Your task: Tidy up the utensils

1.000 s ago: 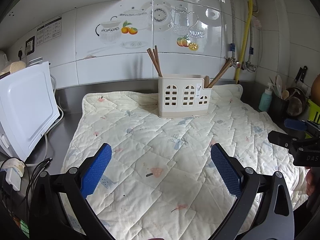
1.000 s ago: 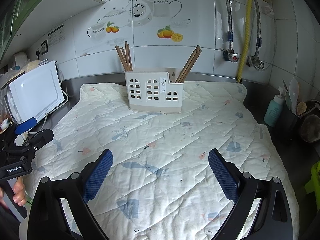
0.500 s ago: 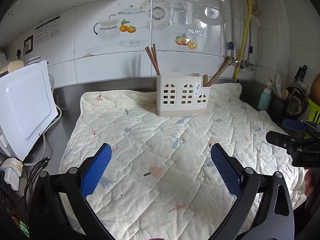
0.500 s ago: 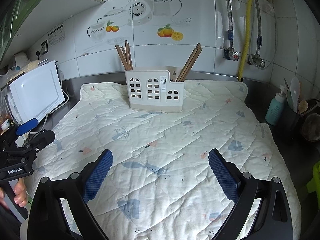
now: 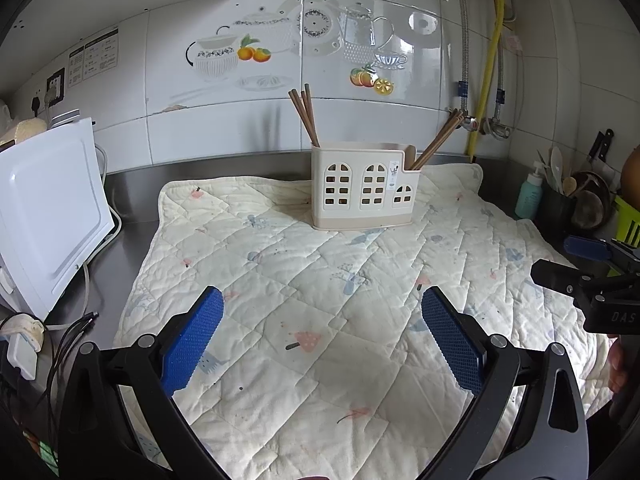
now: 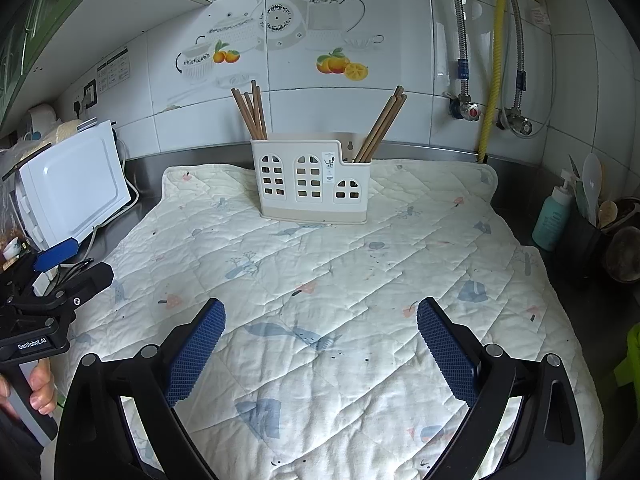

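Note:
A cream utensil holder (image 5: 365, 186) (image 6: 312, 182) with window cut-outs stands at the far side of a quilted mat (image 5: 320, 300) (image 6: 340, 280). Brown chopsticks stand in its left end (image 5: 305, 116) (image 6: 250, 112) and its right end (image 5: 438, 142) (image 6: 382, 122). My left gripper (image 5: 322, 320) is open and empty above the near part of the mat. My right gripper (image 6: 320, 326) is also open and empty above the mat. Each gripper shows at the edge of the other's view: the right one (image 5: 592, 272), the left one (image 6: 48, 276).
A white appliance (image 5: 44, 216) (image 6: 72, 184) with cables stands on the steel counter at the left. At the right are a teal bottle (image 5: 528, 196) (image 6: 556, 216), a dark pot of spoons (image 6: 588, 232), and pipes on the tiled wall (image 6: 492, 60).
Both views have shifted slightly; the left gripper has drifted a little, so the holder sits a bit further left in its view. Both grippers stay open and empty.

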The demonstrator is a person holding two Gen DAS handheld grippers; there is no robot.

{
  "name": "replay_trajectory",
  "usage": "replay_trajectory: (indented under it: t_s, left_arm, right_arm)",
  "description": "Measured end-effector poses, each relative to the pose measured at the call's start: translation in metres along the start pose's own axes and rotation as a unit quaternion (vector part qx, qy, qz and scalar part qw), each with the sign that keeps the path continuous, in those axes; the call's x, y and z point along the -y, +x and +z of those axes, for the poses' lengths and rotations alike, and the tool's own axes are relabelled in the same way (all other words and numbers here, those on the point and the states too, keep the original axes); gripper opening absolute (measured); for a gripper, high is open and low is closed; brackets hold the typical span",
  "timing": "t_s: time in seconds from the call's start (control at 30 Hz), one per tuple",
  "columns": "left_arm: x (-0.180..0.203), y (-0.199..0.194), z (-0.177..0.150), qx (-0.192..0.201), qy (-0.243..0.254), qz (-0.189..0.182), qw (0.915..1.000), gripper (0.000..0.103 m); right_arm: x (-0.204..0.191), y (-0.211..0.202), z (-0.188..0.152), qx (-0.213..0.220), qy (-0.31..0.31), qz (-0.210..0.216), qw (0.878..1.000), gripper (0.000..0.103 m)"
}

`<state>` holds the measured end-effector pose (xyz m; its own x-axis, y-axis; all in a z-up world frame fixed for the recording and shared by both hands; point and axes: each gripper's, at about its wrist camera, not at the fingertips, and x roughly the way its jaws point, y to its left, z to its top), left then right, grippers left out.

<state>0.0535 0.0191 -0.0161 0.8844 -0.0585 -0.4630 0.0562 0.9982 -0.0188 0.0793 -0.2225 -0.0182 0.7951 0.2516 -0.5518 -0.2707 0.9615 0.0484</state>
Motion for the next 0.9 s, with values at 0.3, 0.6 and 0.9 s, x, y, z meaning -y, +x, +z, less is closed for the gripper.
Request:
replay_trajectory:
  t_s: [0.3,0.6,0.9]
  left_arm:
    - [0.0003,-0.0004,-0.0002,0.0,-0.001,-0.001,1.0,0.098]
    - [0.0002,-0.0012,0.0002,0.0,-0.002,-0.001,1.0,0.098]
    - [0.0013,-0.002,0.0004,0.0,-0.003,-0.003,1.0,0.098]
  right_arm:
    - [-0.0004,-0.0005,-0.0005,0.0,-0.001,0.002,1.0,0.093]
    - [-0.0015,-0.0009,-0.0008,0.001,-0.002,0.004,1.0,0.093]
    - [-0.002,-0.0013,-0.0007,0.0,-0.002,0.005,1.0,0.093]
